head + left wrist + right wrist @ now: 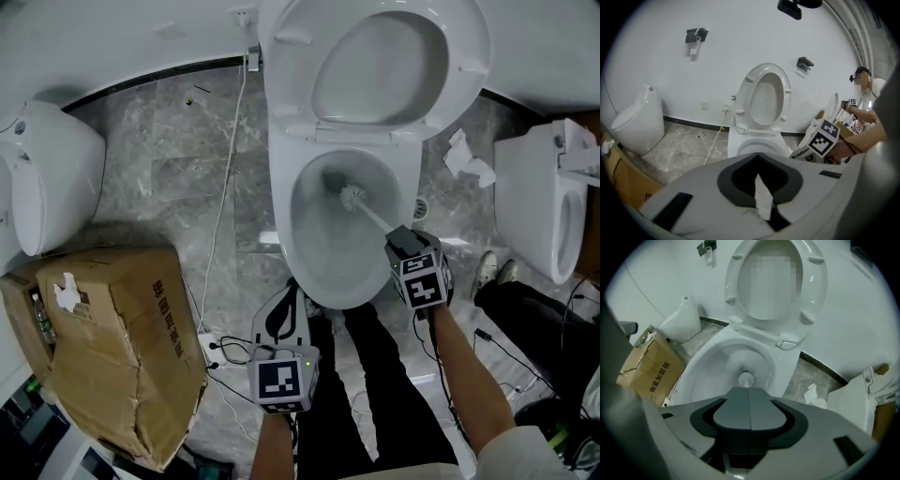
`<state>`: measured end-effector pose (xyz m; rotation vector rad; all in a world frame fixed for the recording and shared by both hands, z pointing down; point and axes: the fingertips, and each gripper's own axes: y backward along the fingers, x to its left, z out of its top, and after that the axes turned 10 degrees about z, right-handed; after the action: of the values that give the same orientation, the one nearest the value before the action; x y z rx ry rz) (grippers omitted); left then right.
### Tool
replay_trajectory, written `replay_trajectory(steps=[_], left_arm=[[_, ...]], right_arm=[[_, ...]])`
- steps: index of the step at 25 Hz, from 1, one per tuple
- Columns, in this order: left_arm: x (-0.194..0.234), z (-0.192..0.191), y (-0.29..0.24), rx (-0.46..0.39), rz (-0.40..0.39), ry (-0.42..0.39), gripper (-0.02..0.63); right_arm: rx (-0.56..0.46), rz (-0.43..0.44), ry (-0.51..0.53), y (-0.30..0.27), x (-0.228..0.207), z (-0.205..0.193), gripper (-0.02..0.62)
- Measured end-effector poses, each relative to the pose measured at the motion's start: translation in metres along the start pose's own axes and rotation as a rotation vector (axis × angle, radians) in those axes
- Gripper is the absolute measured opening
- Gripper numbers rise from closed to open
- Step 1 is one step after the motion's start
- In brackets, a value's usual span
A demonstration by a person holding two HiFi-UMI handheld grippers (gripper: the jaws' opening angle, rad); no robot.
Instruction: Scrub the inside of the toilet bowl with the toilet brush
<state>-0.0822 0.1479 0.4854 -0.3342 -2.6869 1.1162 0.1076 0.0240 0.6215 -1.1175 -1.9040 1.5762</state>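
The white toilet (412, 173) stands with seat and lid up. In the head view the white toilet brush (352, 197) has its head low in the bowl (314, 234), and its handle slants back into my right gripper (399, 242), which is shut on it over the bowl's right front rim. In the right gripper view the brush head (746, 379) shows just past that gripper (749, 391); the handle is hidden by the jaws. My left gripper (286, 311) hangs low in front of the toilet, apart from it. In its own view it (757, 171) looks shut, with an unidentified thin white sliver between the jaws.
A torn cardboard box (112, 328) sits at the left front, a white urinal (52, 173) behind it. Another white fixture (544, 197) stands at the right, with crumpled paper (466, 159) beside the toilet. A cable (225, 216) runs over the marble floor. A person (868, 89) is at the far right.
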Motion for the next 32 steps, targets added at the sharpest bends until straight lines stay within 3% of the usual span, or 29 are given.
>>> replay_trajectory(steps=[7,15,27,32], left_arm=[[0.011,-0.002,0.003,-0.001,0.026,0.010,0.026],[0.003,-0.005,0.004,0.000,0.013,0.009,0.026],[-0.006,-0.003,0.000,0.010,0.001,-0.015,0.026],[-0.010,-0.001,-0.002,0.012,-0.011,-0.027,0.026]], right_arm=[[0.022,0.073,0.044,-0.005,0.044,-0.011,0.264],[-0.042,0.101,0.066,-0.010,0.063,0.020,0.264],[-0.176,0.068,0.001,0.000,0.039,0.090,0.264],[-0.180,0.033,-0.011,0.011,0.020,0.083,0.262]])
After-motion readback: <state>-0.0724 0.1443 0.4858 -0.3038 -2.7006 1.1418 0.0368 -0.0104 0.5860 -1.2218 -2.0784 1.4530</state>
